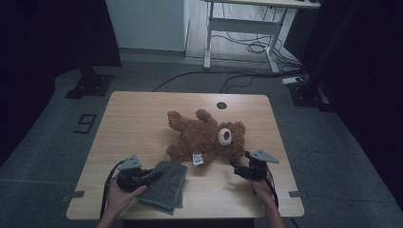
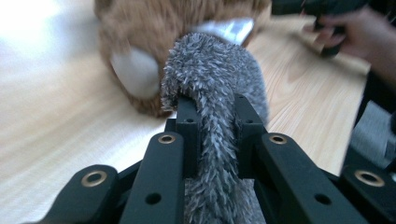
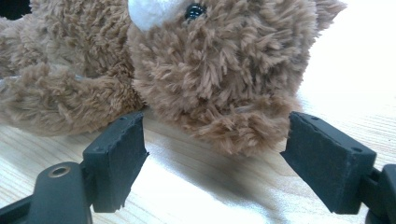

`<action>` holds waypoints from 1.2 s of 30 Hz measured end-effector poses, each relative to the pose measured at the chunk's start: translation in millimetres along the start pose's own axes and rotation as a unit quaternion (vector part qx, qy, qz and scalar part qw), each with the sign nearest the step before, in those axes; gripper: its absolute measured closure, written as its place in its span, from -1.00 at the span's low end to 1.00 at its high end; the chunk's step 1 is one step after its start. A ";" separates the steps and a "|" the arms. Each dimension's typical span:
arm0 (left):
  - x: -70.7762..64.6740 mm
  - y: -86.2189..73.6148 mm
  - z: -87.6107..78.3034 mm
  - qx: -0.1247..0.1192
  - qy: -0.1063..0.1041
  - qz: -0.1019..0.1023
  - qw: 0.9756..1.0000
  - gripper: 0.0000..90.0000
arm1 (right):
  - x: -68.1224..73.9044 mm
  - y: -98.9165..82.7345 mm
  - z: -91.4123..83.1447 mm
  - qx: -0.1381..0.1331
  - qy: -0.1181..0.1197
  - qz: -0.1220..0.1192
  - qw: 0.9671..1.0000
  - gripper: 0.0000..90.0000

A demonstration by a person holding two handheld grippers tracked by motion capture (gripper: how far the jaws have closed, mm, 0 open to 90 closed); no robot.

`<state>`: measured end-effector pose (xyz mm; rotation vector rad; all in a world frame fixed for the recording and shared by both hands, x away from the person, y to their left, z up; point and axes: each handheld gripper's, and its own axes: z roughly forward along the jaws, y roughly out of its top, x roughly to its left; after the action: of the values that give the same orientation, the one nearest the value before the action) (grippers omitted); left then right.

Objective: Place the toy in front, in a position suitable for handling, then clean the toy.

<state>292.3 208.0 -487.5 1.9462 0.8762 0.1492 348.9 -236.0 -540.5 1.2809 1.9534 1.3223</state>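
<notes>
Nearest the high camera, at 7 o'clock on the counter (image 1: pixel 142 109), the left hand-held gripper (image 1: pixel 153 175) was clamped on a grey fuzzy cloth (image 1: pixel 166 186). Seen from the left gripper view, a pinched ridge of that cloth (image 2: pixel 212 121) stood between the two black jaws, pads pressing both sides. Cloth lay folded near the counter's front edge, its far edge close to the bear's back end.

Brown teddy bear (image 1: pixel 206 137) lay on its back at counter centre, legs toward 11 o'clock, head toward 4 o'clock, white muzzle up. A white tag (image 1: pixel 197 160) showed at its near side, just beside the cloth.

Right hand-held gripper (image 1: pixel 239 167) sat at 5 o'clock, jaws spread apart, gripping nothing. From the right gripper view, the bear's head (image 3: pixel 219 79) sat just ahead of the gap, one ear hanging down between the pads; contact with either pad could not be told.
</notes>
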 end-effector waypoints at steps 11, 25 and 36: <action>7.1 6.4 -32.7 -0.056 0.001 -0.018 0.998 0.70 | 4.2 -0.7 2.9 0.005 0.006 -0.006 1.000 -0.54; 7.6 7.3 -32.6 -0.072 0.009 -0.024 0.997 0.70 | 22.6 4.1 5.0 -0.001 0.032 -0.015 0.999 -0.54; 6.6 10.3 -24.8 -0.080 0.006 -0.031 0.996 0.70 | 67.3 13.0 27.3 0.018 0.092 -0.044 0.995 -0.59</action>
<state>291.4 227.2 -467.7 1.7700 0.9042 0.1895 344.2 -162.8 -532.5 1.1105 2.1411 1.4099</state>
